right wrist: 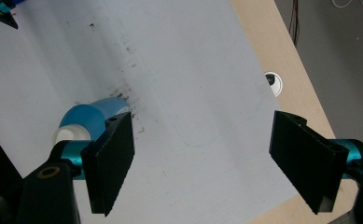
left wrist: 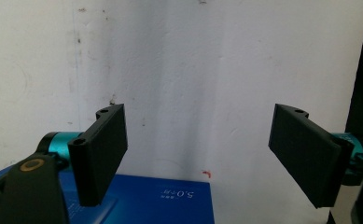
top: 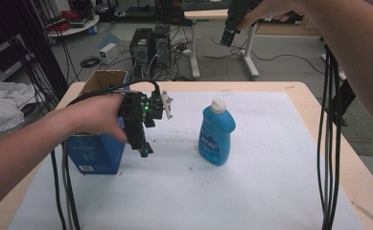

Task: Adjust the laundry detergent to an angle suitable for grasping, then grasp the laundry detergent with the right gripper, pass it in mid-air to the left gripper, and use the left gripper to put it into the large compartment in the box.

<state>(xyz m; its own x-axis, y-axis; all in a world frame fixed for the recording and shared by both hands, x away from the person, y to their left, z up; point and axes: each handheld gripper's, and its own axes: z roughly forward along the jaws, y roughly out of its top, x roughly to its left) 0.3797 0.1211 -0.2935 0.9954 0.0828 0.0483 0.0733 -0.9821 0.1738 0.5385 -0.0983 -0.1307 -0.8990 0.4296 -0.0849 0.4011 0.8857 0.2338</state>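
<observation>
Blue box (top: 98,148): stands open-topped near the table's left edge, on the white sheet (top: 251,191); likely the receptacle, mouth up for loading.
Left gripper (top: 145,149): hangs pointing down just right of the box, jaws spread, nothing between them; seems parked clear of the box's mouth.
Blue bottle (top: 216,134): upright mid-sheet, white cap up, well apart from both grippers, free to grasp.
Right gripper (top: 228,36): held high beyond the table's far edge, jaws spread and empty, looking down on the bottle; probably lining up a descent.

High view overhead, tool views downward, sharing bottle (top: 216,134)
</observation>
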